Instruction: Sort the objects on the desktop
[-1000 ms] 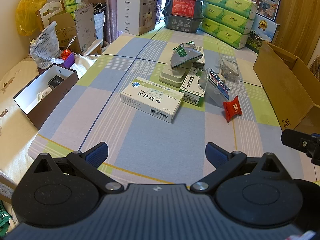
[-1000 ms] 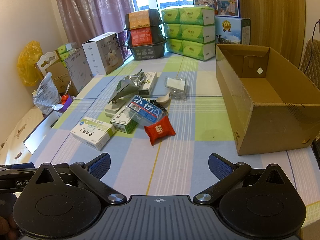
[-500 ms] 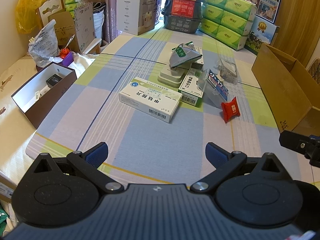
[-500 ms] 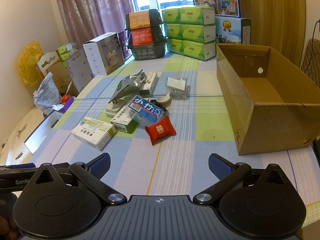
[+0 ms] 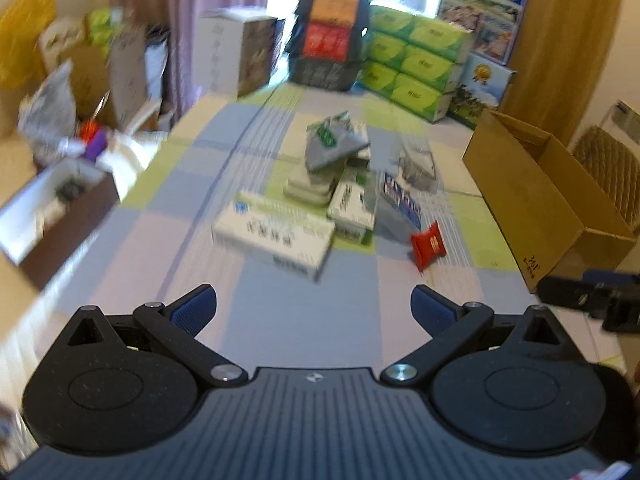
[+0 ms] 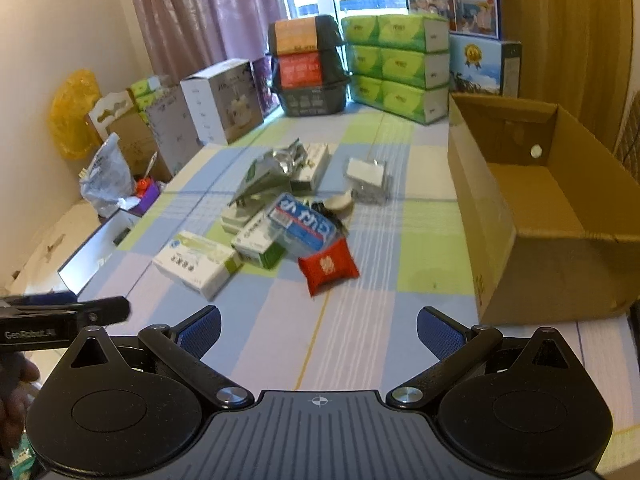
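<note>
A heap of small items lies mid-table: a white medicine box (image 5: pixel 276 236) (image 6: pixel 196 262), a green-white box (image 6: pixel 260 242), a blue-labelled clear case (image 6: pixel 306 226), a red pouch (image 5: pixel 429 243) (image 6: pixel 328 266), a silver foil bag (image 5: pixel 332 146) (image 6: pixel 266 174) and a clear plastic case (image 6: pixel 368 178). My left gripper (image 5: pixel 314 306) is open and holds nothing, well short of the white box. Over the near table my right gripper (image 6: pixel 319 326) is open too, short of the red pouch. The left wrist view is blurred.
An open cardboard box (image 6: pixel 560 208) (image 5: pixel 552 196) stands at the table's right. Stacked green tissue packs (image 6: pixel 396 68), dark baskets (image 6: pixel 306 68) and a white carton (image 6: pixel 222 100) line the far end. An open brown box (image 5: pixel 52 216) and bags sit left of the table.
Both grippers have moved forward toward the heap, which looms larger. The left view has turned right and blurred. Both stay open; nothing was taken hold of.
</note>
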Demonstrator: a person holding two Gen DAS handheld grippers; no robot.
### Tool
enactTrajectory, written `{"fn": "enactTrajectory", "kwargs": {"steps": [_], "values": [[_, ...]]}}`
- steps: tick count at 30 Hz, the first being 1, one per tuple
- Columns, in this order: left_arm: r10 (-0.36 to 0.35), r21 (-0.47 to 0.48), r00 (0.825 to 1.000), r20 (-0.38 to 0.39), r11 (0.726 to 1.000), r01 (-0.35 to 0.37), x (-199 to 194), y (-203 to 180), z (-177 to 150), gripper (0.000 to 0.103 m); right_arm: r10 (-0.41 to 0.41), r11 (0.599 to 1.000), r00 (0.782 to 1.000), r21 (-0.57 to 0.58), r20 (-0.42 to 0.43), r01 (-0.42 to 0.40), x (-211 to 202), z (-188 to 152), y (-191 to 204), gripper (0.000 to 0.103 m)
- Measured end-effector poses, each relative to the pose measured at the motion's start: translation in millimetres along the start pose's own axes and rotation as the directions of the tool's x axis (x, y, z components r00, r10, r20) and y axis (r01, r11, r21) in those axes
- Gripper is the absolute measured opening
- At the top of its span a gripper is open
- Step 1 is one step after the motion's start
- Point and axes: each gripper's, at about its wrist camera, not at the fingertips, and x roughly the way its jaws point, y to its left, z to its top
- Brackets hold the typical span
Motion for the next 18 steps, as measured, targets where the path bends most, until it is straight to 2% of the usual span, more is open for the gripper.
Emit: {"fn": "enactTrajectory", "kwargs": {"steps": [5,7,9,13,15,18], "values": [[-0.014,0.142,1.0,0.005,0.99,0.014,9,16,17,0.102,0.052,0.996,0.999,-0.076,0.002,-0.052,12,13,4,0.101],[-0.04,0.217,0.999,0.01,0.976,0.037,15,22,21,0.102,0.057,0.992,0.998,-0.108,-0.008,-0.058,21,16,6,0.101],[-0.067,0.307,0.998,0.005,0.95,0.063,25,26,26,0.102,0.058,0.988,0.998,-0.145,-0.019,-0.06,31,17,6,0.101],[-0.109,0.47,0.993,-0.037,0.875,0.113,49,34,34,0.102,0.053,0.978,0.997,-0.2,-0.064,-0.065,58,14,2,0.101],[-0.138,0.55,0.989,-0.061,0.822,0.149,62,36,36,0.102,0.051,0.972,0.995,-0.225,-0.083,-0.069,72,13,0,0.101],[-0.162,0.665,0.981,-0.105,0.722,0.19,84,36,38,0.102,0.05,0.963,0.992,-0.26,-0.116,-0.079,97,12,-4,0.101]]}}
